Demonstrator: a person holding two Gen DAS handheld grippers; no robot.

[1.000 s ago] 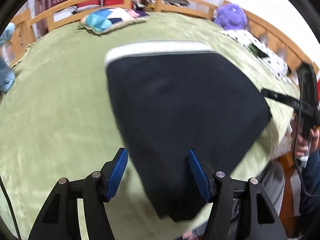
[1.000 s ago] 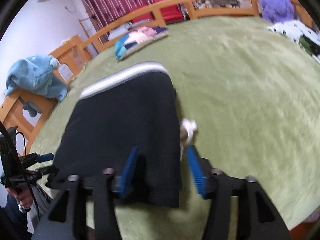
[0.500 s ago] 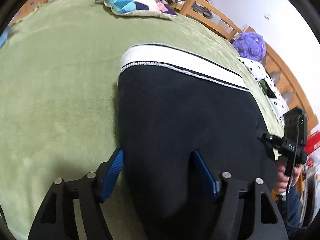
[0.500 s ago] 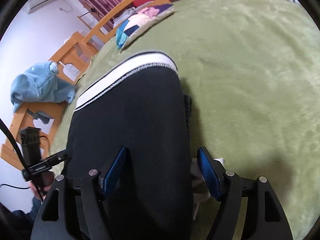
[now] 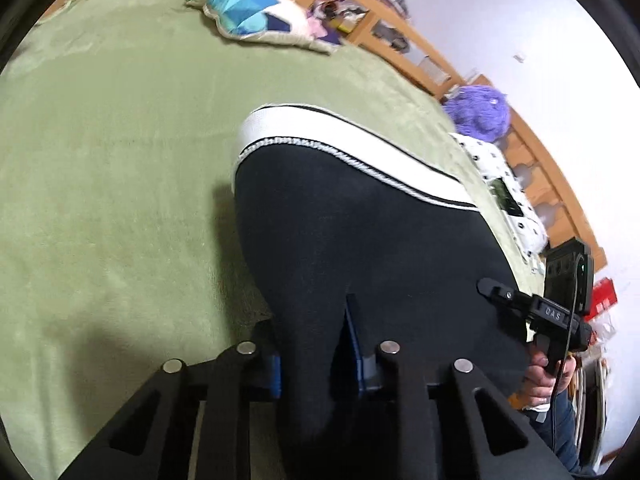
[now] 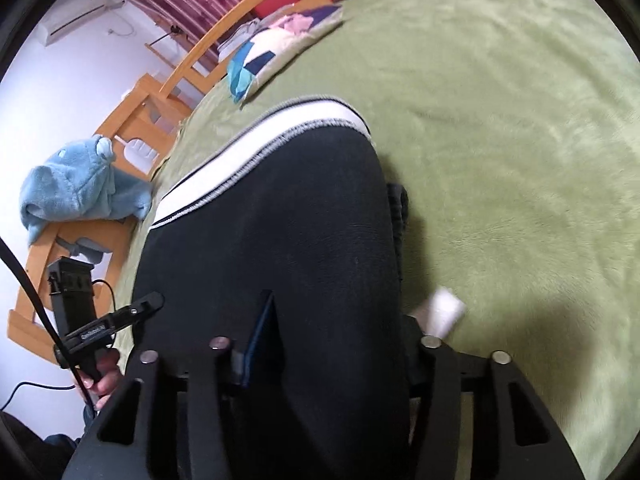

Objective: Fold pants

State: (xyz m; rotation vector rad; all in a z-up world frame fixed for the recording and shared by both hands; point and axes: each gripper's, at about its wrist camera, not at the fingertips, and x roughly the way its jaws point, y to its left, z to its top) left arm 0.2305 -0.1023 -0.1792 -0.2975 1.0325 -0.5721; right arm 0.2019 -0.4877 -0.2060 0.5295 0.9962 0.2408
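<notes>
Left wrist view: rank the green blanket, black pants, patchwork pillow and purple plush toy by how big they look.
1. green blanket
2. black pants
3. patchwork pillow
4. purple plush toy

The pillow and toy lie farther from the camera, so their true sizes stay unsure.

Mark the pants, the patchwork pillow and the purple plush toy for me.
pants [image 5: 360,240]: left wrist view, middle of the black fabric.
patchwork pillow [image 5: 256,14]: left wrist view, its blue patches.
purple plush toy [image 5: 478,112]: left wrist view, its fuzzy body.

Legible text: "DAS", pale raised letters | Location: black body of right gripper [image 5: 554,314], seen from left wrist view | Matching spot on left gripper [image 6: 94,330], right wrist view: marking present, too blurred to read | Other labels, brands, numbers, signs: none legible
</notes>
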